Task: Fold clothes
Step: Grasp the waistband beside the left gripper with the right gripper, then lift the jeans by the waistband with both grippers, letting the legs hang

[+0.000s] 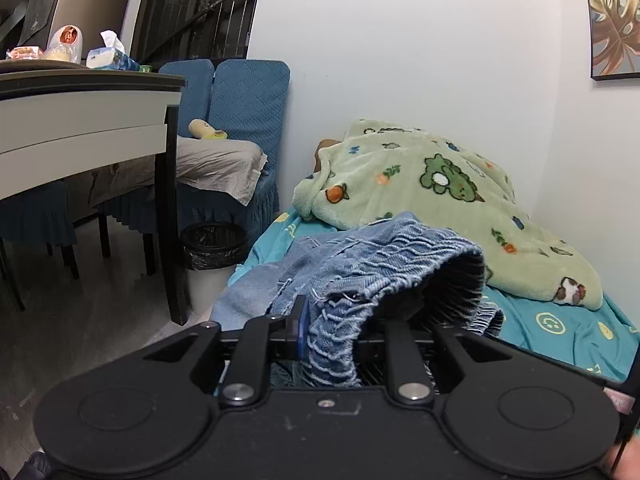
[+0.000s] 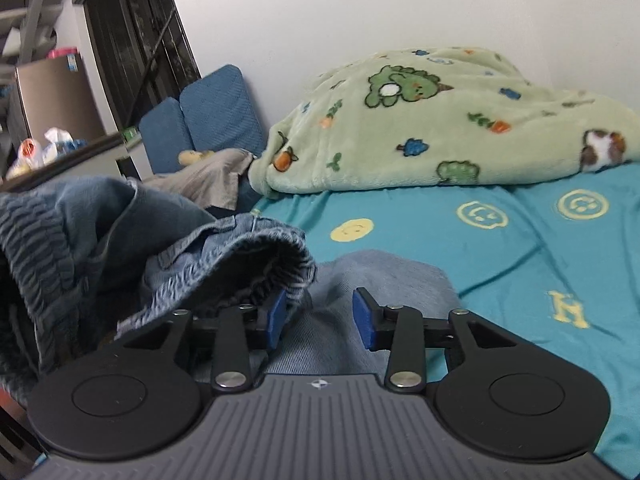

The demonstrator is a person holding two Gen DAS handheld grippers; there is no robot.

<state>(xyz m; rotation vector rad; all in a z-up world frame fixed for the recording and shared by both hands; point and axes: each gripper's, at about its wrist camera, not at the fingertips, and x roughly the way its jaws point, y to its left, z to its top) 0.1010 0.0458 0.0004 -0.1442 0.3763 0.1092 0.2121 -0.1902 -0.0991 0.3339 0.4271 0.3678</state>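
Note:
A blue denim garment point(image 1: 380, 256) with a ribbed elastic waistband lies bunched on the teal bed sheet point(image 1: 560, 328). My left gripper point(image 1: 332, 328) is shut on the waistband, and the cloth drapes over its fingers, hiding the right one. In the right wrist view the same denim garment point(image 2: 240, 252) rises at the left, its waistband rim touching the left blue pad point(image 2: 278, 316). My right gripper point(image 2: 320, 316) stands open above a flat denim part, with nothing pinched between the pads.
A green cartoon-print blanket point(image 1: 432, 184) is heaped against the wall at the back of the bed. Left of the bed stand a bin point(image 1: 212, 248) with a black liner, blue-covered chairs point(image 1: 248, 96) and a table point(image 1: 80, 120) with bags and tissues.

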